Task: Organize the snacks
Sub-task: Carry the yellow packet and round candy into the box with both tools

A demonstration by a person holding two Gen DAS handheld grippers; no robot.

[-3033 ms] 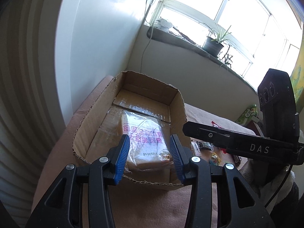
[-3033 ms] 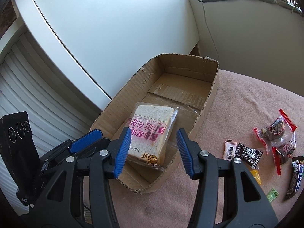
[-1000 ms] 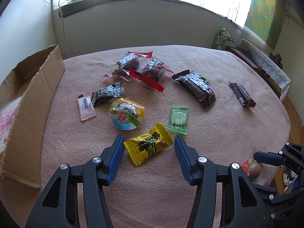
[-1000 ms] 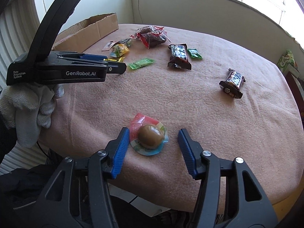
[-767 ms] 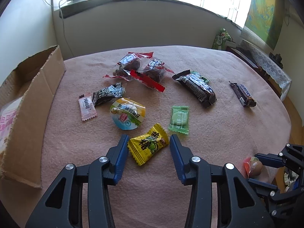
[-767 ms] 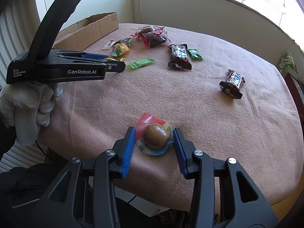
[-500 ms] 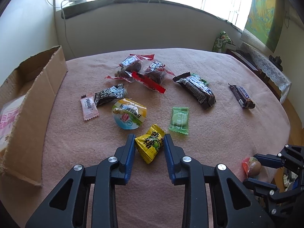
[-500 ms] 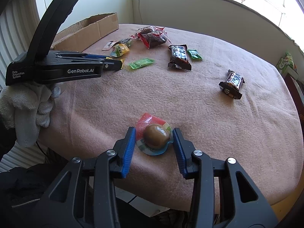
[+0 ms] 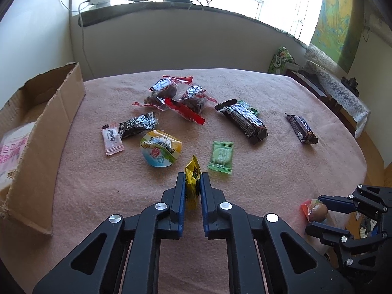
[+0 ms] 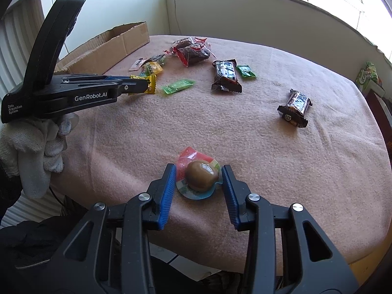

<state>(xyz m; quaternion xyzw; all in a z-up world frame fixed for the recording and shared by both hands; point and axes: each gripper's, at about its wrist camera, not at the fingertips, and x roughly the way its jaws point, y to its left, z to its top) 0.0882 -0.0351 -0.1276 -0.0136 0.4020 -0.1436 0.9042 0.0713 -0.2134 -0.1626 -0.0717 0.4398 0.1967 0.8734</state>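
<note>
Since the frame a second earlier, my left gripper had closed from well open to fully pinched on the yellow candy packet, which now stood on edge between the blue pads instead of lying flat on the pink tablecloth. My right gripper had narrowed over the same interval and its pads sat against the rim of the sealed egg snack, a brown egg in a red, green and blue blister, near the table's front edge; whether the pads pressed firmly on it I could not tell from the wrist view, though the left view showed the egg snack caught between the fingers.

Remaining on the cloth: a round jelly cup just left of the held packet, a green candy just right of it, a pink sachet, a small black packet, two clear red-sealed packs, a dark wafer bar and a chocolate bar well apart to the right.

A cardboard box stood at the table's left edge, holding a bagged bread slice
</note>
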